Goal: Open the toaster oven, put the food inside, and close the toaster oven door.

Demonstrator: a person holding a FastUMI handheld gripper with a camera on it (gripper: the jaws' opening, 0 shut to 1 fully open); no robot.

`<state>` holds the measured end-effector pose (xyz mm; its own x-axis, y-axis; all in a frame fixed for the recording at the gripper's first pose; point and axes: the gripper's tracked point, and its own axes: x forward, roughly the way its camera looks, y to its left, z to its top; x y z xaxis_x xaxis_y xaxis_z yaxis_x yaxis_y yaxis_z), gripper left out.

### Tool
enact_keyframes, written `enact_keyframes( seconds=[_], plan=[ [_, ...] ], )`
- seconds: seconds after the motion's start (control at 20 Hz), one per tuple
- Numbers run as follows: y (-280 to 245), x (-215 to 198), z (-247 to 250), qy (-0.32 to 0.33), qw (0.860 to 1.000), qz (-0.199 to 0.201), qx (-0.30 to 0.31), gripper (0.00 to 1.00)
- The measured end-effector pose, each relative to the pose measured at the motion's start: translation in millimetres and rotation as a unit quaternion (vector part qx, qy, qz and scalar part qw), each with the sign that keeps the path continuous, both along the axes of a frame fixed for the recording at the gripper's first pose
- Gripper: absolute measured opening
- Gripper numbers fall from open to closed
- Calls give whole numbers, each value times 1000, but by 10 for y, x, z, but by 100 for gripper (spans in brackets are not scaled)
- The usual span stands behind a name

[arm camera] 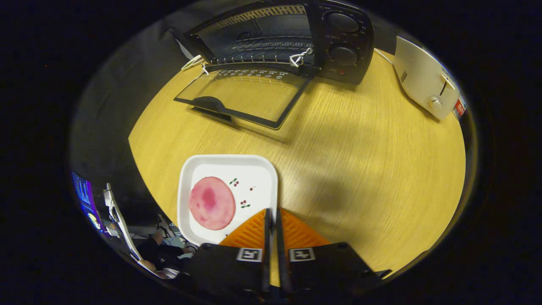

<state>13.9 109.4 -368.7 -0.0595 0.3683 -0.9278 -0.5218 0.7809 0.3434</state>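
Gripper (272, 212) fingers pressed nearly together, only a thin slit between them, pinching the right rim of the white square plate (190, 169), as far as can be told. On that plate, just left of the fingers: round pink slice of food (211, 203). Beyond, across the pale wooden table (360, 148): black toaster oven (296, 38), glass door (245, 95) already dropped flat. Opening done; loading food and shutting door left. White pop-up toaster (425, 80) off right.

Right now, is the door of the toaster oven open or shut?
Open. The glass door lies folded down flat over the table, and the rack inside the toaster oven shows. The gripper is shut, over the plate's edge.
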Motion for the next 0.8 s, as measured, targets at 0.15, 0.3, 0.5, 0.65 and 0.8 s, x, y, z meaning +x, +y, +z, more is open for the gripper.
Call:
enact_keyframes(
  seconds=[0.15, 0.3, 0.5, 0.65, 0.8],
  plan=[
    [-15, -30, 54, 6, 1000, 3, -11, 10],
    [13, -55, 112, 5, 1000, 4, 0, 3],
    [110, -228, 207, 51, 997, -48, 41, 2],
    [154, -327, 295, 63, 993, -79, 65, 2],
    [190, -426, 398, 72, 987, -110, 88, 2]
  ],
)
